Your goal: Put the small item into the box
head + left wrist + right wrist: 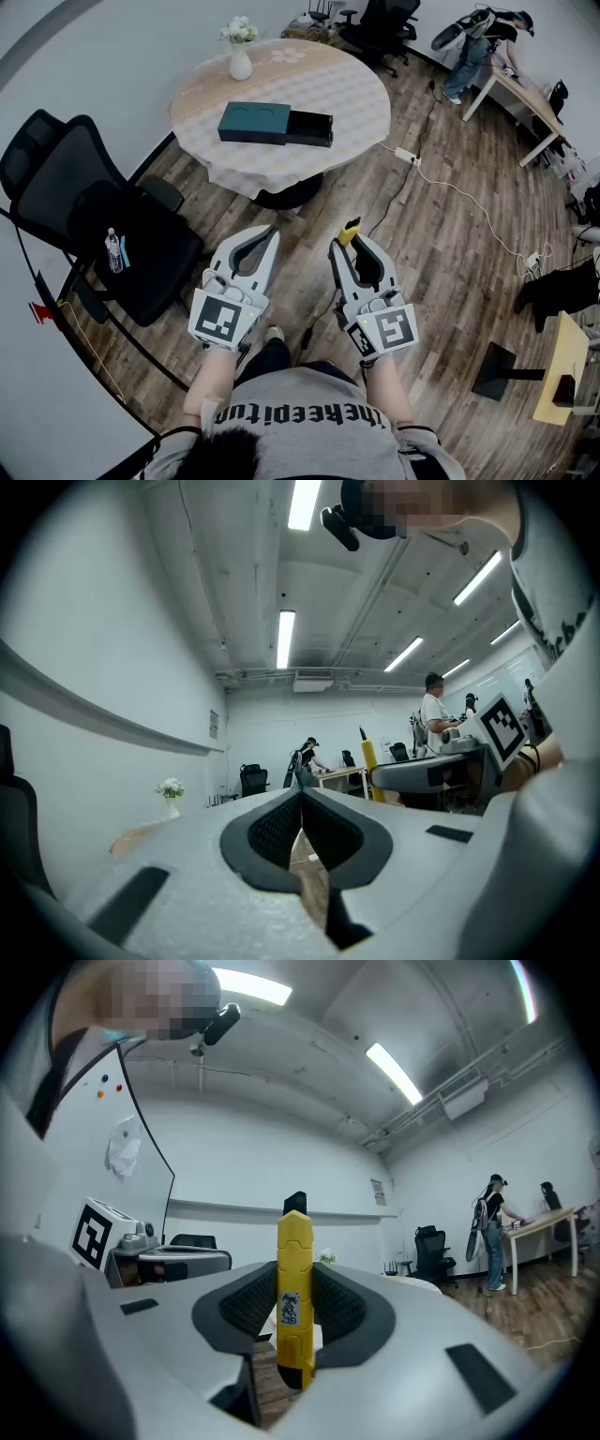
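A dark teal box [255, 122] lies on the round table [323, 80], its black drawer [310, 128] pulled out to the right. I stand well back from the table. My right gripper [352, 236] [294, 1262] is shut on a yellow utility knife [350, 229] [293, 1288], which stands upright between the pads, black tip up. My left gripper [272, 232] [302, 793] is shut with nothing in it, level beside the right one. The knife [368, 759] also shows in the left gripper view, off to the right.
A white vase of flowers [240, 49] stands at the table's far left. A black office chair [103, 211] with a bottle [113, 251] on its seat is at my left. A power strip [407, 155] and cable cross the wooden floor. A person [472, 49] stands at a far desk.
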A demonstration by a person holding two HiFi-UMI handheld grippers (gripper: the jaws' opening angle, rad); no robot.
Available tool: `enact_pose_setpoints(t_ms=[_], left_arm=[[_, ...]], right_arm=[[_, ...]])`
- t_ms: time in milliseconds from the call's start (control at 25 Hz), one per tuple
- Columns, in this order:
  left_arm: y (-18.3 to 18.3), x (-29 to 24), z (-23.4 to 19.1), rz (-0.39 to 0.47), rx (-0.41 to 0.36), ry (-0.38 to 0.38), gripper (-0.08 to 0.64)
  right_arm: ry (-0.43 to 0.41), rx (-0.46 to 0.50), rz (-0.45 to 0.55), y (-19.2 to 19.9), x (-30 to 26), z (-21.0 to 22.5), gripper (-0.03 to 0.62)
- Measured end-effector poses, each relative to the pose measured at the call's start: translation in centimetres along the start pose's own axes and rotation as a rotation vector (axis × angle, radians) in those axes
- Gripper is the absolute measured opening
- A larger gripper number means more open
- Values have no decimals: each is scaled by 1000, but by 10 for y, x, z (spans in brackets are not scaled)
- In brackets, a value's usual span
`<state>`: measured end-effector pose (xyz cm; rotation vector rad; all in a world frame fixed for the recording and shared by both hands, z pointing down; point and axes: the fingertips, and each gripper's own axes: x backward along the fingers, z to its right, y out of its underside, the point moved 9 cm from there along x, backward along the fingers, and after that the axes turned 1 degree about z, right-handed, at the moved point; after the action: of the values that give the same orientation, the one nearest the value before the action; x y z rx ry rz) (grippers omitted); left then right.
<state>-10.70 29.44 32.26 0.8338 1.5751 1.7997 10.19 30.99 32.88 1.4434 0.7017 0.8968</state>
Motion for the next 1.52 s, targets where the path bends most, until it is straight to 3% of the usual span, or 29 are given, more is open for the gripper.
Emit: enact_pose_setpoints(t_ms=[600, 760, 1080, 1280, 1440, 1520], left_arm=[[7, -5, -22, 12, -29, 22, 16], [6, -9, -28, 9, 9, 26, 17], [6, -13, -49, 23, 3, 62, 17], [10, -21, -64, 52, -41, 85, 16], [12, -35, -67, 45, -18, 105, 15], [15, -43, -72, 55, -41, 108, 15]], right_arm=[[20, 4, 2, 2, -16, -5, 118], [27, 9, -1, 6, -22, -6, 118], [62, -15, 23, 6, -39, -13, 118], [84, -15, 30, 6, -46, -14, 118], [92, -11, 30, 6, -56, -5, 118], [91, -9, 29, 6, -63, 2, 118]])
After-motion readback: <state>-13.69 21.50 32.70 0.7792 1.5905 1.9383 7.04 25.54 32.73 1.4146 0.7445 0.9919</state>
